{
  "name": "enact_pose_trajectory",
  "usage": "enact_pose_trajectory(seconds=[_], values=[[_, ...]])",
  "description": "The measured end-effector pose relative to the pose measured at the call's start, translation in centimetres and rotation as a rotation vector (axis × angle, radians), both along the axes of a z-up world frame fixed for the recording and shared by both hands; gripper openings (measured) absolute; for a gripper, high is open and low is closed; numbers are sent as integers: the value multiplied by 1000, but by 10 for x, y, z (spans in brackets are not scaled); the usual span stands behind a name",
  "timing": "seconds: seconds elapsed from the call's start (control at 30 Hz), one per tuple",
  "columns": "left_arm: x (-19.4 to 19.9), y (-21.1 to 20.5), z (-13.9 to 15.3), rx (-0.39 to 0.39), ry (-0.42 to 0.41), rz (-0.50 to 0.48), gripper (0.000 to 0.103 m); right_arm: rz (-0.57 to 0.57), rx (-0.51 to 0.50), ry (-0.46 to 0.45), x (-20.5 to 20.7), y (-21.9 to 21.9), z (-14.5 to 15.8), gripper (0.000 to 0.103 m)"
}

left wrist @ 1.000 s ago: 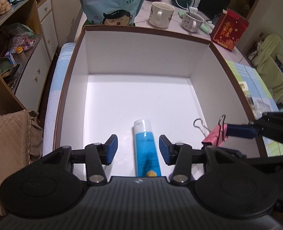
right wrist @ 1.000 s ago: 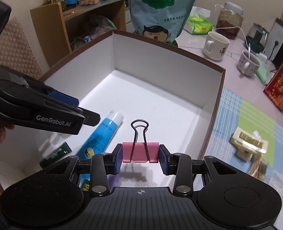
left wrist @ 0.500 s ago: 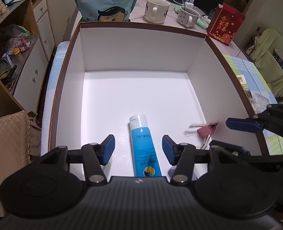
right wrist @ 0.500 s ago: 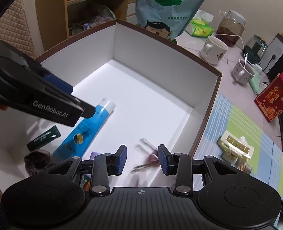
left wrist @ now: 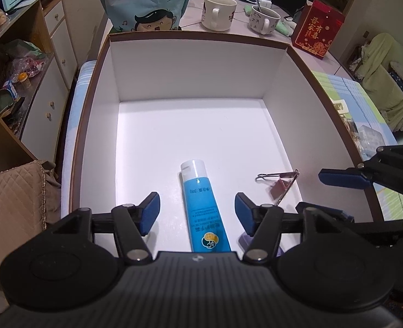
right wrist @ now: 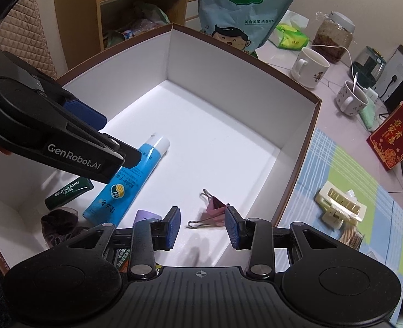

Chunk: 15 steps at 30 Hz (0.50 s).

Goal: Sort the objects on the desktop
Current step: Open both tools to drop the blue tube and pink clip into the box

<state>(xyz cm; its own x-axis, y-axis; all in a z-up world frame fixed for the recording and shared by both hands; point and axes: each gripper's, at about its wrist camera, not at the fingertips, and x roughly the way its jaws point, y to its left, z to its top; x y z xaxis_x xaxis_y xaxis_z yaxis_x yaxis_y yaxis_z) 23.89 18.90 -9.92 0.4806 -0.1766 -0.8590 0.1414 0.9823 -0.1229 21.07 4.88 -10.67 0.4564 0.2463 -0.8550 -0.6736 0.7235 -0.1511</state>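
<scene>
From the left wrist view, we look down into a large white box point(left wrist: 190, 125) with brown rims, standing on a cluttered surface. Our left gripper point(left wrist: 197, 210) hangs over the box's near edge with its 2 blue pads spread wide and nothing between them. Straight ahead of it, a blue tube point(left wrist: 202, 205) lies flat on the box floor, its white cap pointing toward the far wall, so its long axis runs in line with the gripper's fingers. To the right, close to the right wall, a pink binder clip point(left wrist: 279, 184) lies on its side. The right gripper point(left wrist: 340, 177) reaches in from the right edge above that wall.

From the right wrist view, our right gripper point(right wrist: 202, 228) hovers above the box's near right corner, pads apart and holding nothing. The pink binder clip point(right wrist: 211, 209) lies on the floor just beyond and between those pads, its wire handles splayed toward the near edge. The left gripper point(right wrist: 97, 134) crosses from the left, above the blue tube point(right wrist: 131, 179). A dark green lip gel tube point(right wrist: 68, 192), a dark scrunchie point(right wrist: 60, 225) and a small lilac item point(right wrist: 145, 216) sit near the near left corner. Outside the box, on a checked cloth at the right edge of the surface, a cream hair claw point(right wrist: 340, 205) waits unsorted.

We judge the right gripper is nearer that claw, which lies to its right, past the box wall.
</scene>
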Motion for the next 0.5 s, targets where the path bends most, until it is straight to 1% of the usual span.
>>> enact_pose_trajectory(seconds=[0.5], values=[[-11,-3,9,19,-21,2,62,-1,18,5,-8,-3,2,39]])
